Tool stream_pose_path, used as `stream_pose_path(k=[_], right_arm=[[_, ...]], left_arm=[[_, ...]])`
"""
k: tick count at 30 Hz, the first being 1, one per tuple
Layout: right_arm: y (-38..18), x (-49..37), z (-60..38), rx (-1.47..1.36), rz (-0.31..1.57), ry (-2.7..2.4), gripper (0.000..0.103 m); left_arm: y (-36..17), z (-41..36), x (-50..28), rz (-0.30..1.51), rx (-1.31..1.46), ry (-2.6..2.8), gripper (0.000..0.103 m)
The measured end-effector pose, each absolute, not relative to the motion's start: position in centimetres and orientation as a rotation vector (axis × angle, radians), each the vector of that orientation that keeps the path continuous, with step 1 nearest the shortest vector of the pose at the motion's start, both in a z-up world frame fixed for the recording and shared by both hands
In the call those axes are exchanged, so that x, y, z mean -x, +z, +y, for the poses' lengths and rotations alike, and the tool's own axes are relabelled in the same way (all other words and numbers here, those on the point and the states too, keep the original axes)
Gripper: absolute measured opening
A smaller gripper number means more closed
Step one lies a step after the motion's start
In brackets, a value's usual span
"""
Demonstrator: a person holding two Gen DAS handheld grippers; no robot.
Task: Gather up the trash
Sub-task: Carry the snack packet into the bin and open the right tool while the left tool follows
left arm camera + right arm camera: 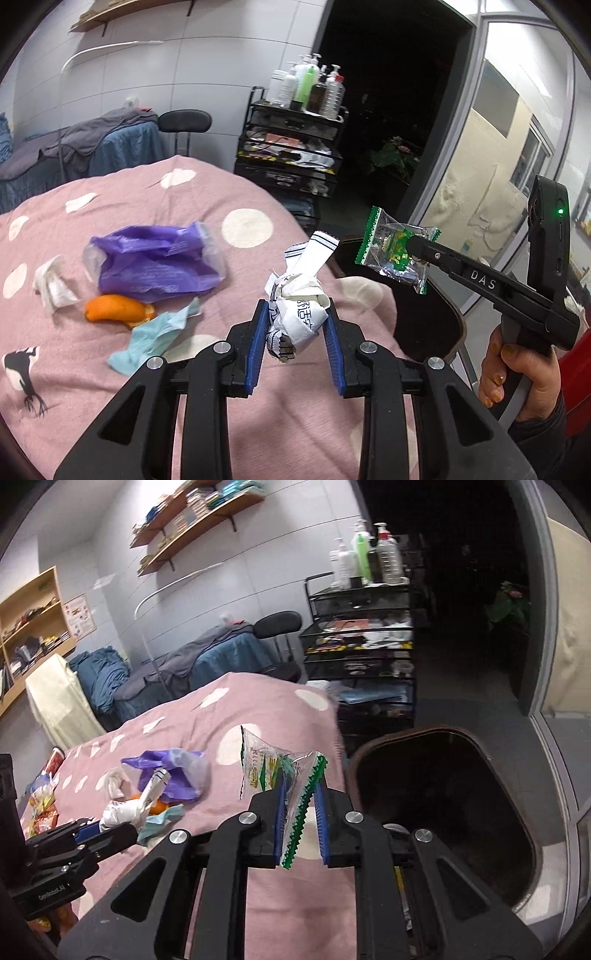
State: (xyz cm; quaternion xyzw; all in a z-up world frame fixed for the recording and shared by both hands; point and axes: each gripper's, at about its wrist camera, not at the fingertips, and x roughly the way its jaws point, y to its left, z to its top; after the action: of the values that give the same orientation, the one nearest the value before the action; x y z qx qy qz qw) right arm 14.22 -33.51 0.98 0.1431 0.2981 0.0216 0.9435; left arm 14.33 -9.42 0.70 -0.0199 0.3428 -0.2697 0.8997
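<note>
While the left gripper (pixel 295 317) clamps its blue pads on a crumpled white wrapper (pixel 299 314) printed with dark characters too creased to read, the right gripper (pixel 301 808) is closed on a clear green-edged wrapper (pixel 291 775), held just beside the open trash bin (pixel 458 882) at the bed's near corner. "DAS" is lettered on the right gripper's side; "GenRobot.AI" marks the left one. A purple bag (pixel 159 262), orange peel (pixel 114 308), blue paper (pixel 155 334) and white tissue (pixel 51 284) lie mid-way along the pink dotted bedspread (pixel 110 376).
</note>
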Motion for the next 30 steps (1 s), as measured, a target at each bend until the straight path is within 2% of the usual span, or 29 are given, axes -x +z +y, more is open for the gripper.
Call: stream_pose_path(k=[15,30], right_arm=[[-2.5,-12.2,-42.2,-0.414,0.668,-0.162,0.016],[-7.9,-14.7,-45.8,-0.453,0.804,-0.264,0.016]], left_arm=[[1.0,-16.7,-13.9,0.7,-0.076,-0.693,0.03],[-0.1,-19.7,-14.3,0.751,-0.103,-0.753,0.03]])
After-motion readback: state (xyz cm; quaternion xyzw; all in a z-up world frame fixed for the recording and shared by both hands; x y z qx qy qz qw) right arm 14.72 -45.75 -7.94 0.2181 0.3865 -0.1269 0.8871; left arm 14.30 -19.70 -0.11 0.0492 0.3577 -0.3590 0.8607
